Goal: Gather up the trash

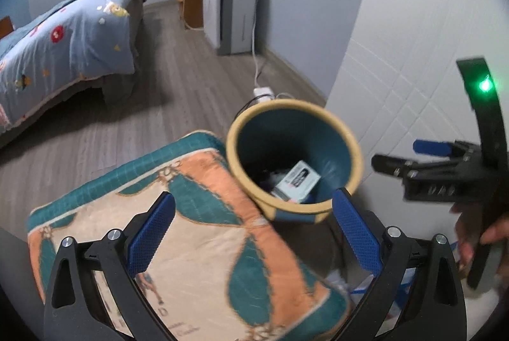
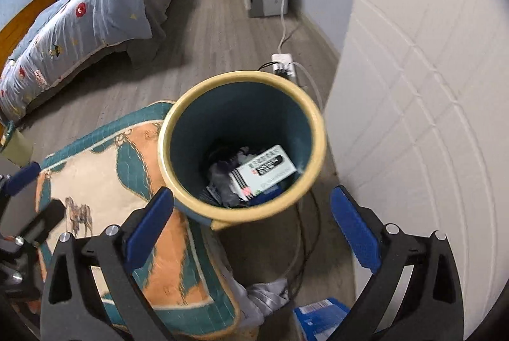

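Observation:
A teal trash bin with a pale yellow rim stands on the floor between a patterned cushion and a white wall. Inside it lies a white box with dark print on top of dark crumpled scraps. My left gripper is open and holds nothing; it hangs over the cushion's edge, just short of the bin's near rim. My right gripper is open wide and holds nothing, above the bin's near rim. Each gripper also shows in the other's view, the right gripper held by a hand, the left gripper at the edge.
A teal and orange cushion touches the bin's left side. Right of the bin rises a white panelled wall. A power strip and cables lie behind it. A bed, a white cabinet, a blue packet and grey cloth sit around.

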{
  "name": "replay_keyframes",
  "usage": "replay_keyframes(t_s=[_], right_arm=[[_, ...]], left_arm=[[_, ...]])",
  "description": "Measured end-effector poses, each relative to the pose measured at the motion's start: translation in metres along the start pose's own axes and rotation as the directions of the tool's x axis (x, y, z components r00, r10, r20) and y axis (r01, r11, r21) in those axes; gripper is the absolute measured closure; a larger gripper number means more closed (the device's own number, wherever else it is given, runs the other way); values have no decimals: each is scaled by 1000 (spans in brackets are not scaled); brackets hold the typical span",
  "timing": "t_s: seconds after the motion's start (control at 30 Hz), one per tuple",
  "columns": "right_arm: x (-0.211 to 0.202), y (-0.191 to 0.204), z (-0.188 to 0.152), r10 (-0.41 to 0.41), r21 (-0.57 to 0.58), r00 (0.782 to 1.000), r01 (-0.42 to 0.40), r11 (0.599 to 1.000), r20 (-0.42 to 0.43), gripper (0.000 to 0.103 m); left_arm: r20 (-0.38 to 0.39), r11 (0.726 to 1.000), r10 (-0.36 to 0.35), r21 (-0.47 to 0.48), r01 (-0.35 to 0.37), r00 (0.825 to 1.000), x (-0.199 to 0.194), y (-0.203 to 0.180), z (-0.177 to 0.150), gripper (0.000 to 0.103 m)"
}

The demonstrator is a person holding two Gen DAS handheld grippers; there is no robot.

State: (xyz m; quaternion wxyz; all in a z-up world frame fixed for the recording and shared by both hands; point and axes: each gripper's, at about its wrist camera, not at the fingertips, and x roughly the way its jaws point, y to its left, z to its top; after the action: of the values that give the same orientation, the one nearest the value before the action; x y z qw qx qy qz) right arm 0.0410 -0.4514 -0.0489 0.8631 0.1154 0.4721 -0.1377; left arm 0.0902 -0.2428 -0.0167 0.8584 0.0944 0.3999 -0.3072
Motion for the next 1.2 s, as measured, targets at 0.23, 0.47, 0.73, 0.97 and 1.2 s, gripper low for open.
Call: replay_keyframes(t_s=[0.23,0.47,0.73,0.97,1.2], right_arm=[[-18,-14,-19,-68,34,996,66,997,51,6],[-8,-17,-11,-127,10,986,126,992,106,6],[-12,-14,-14,-119,1,985,119,993,129,6],[-11,-12,-15,-135,-13,982,138,990,128,6],[-11,-10,-16,-146,-18,981,149,989,128,6]], left_arm=[[45,999,34,-24,-33,998,-17,-15,-8,5],[28,993,102,56,-104,994,8,-18,-9,5],[43,991,104,82,-107,994,4,-20,-10,5],[49,990,105,87,-109,993,-1,-20,-11,5],[53,990,105,87,-109,993,-4,-19,-11,5]])
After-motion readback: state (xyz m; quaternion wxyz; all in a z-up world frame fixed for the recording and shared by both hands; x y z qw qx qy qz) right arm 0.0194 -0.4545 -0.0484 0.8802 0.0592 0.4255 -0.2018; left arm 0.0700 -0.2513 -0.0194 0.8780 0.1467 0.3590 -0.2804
